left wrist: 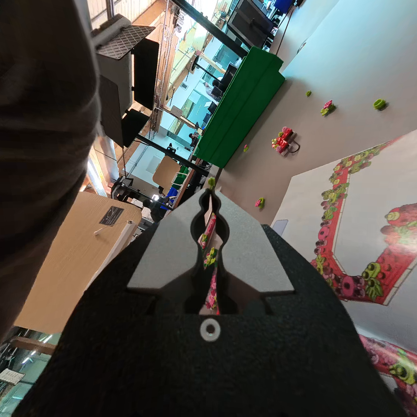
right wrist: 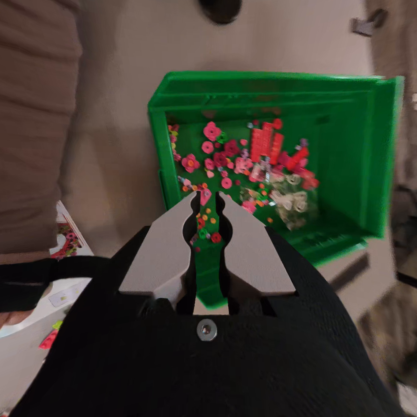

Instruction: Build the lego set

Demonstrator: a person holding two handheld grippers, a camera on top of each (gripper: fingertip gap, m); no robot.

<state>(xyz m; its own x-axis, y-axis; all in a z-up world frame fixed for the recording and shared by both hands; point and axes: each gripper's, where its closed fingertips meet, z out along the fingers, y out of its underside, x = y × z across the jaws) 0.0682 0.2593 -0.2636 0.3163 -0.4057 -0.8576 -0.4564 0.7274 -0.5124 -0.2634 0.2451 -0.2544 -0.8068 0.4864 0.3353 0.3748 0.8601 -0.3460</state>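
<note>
In the left wrist view my left gripper (left wrist: 211,190) is shut on a small lime green lego piece (left wrist: 211,181) that sticks out past its tips, held up off the table. A partly built red lego assembly (left wrist: 283,141) sits on the table beyond it. In the right wrist view, which is motion-blurred, my right gripper (right wrist: 207,193) is open with a narrow gap, above the green bin (right wrist: 381,158) that holds several pink, red and orange lego pieces. A pink piece (right wrist: 205,196) lies in line with the gap; contact cannot be told.
The open instruction booklet (left wrist: 372,214) lies on the table and also shows in the right wrist view (right wrist: 67,237). Loose flower pieces (left wrist: 328,107) and a lime ring (left wrist: 379,104) lie near the assembly. The green bin (left wrist: 239,108) stands behind. Clear bags (right wrist: 291,203) lie in the bin.
</note>
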